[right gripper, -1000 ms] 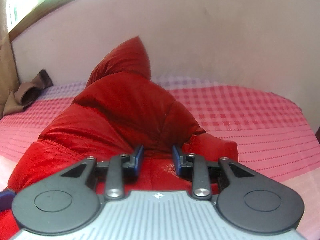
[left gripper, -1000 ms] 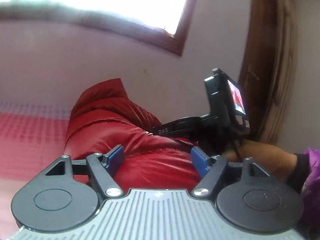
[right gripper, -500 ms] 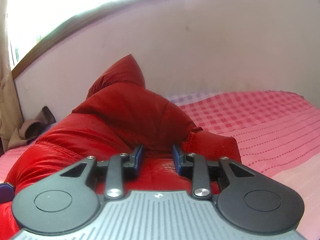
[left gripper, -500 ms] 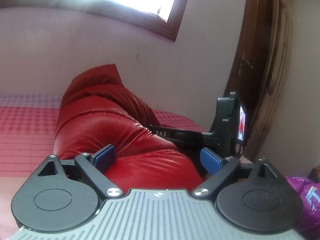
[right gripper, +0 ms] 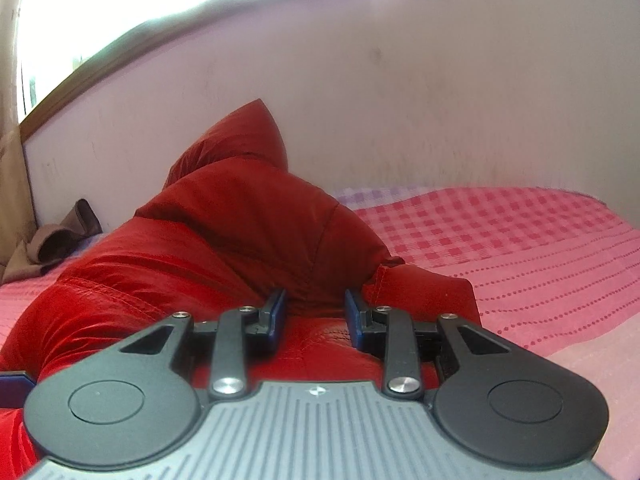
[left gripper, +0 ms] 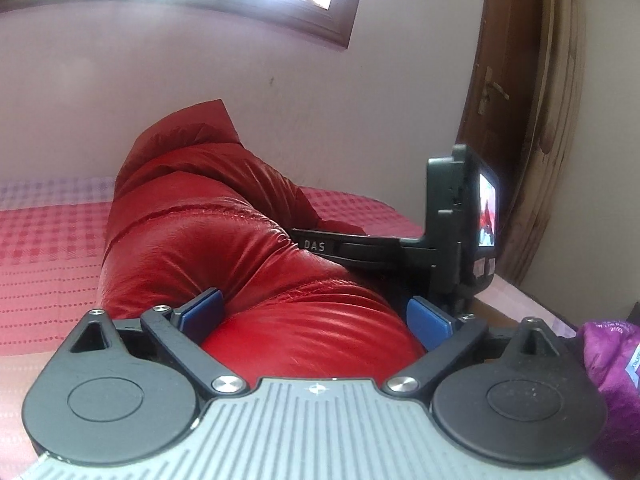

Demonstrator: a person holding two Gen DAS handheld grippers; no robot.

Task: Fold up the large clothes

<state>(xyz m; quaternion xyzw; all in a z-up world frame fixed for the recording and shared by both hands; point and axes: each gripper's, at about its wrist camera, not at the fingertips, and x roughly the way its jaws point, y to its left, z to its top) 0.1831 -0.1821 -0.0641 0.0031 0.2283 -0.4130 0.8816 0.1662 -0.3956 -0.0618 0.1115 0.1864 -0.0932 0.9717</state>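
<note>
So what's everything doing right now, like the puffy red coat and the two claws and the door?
Red puffy coat: heaped on the bed, bunched, not folded flat.
Left claw: open wide, coat bulging between its blue pads.
Right claw: part open, coat between the pads; grip unclear.
Pink checked bedspread: spread on the bed.
Wooden door: cannot tell if shut.
Brown cloth: crumpled by the wall.

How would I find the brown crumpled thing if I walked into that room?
Find the bed with the pink checked cover and follow it to the wall under the window. There, beside the hanging curtain, lies the small brown cloth. It is dull and limp, unlike the big shiny red puffy jacket nearby.
</note>
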